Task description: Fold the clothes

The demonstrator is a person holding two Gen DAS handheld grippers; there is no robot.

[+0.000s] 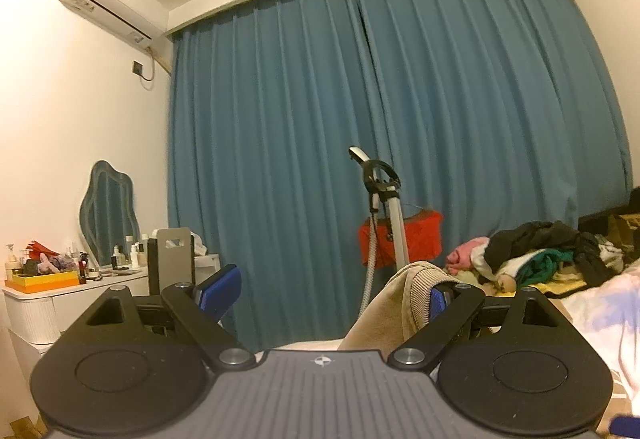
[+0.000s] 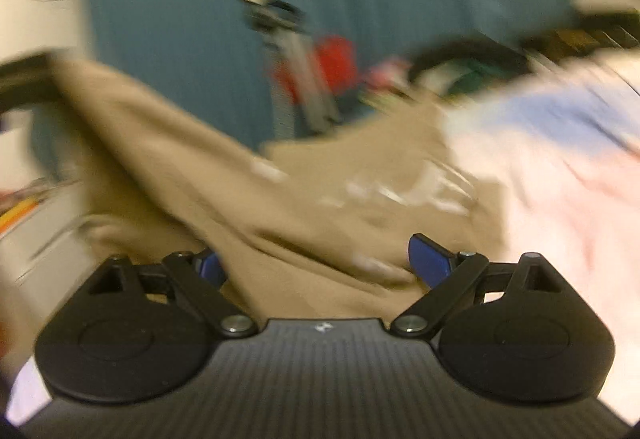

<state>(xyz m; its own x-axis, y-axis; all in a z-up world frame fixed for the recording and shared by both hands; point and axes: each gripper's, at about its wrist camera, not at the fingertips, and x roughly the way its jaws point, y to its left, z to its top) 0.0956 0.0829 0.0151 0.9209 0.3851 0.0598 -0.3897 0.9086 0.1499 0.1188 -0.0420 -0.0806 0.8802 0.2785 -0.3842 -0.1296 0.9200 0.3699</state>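
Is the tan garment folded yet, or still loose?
Still loose. In the right wrist view the tan garment sprawls unevenly across the bed, one part pulled up to the left; heavy blur hides finer creases.

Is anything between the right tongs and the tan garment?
Nothing visible. The tan garment already lies between the open fingers of the right tongs, though the view is blurred. The left tongs are open too, with the cloth draped over one finger.
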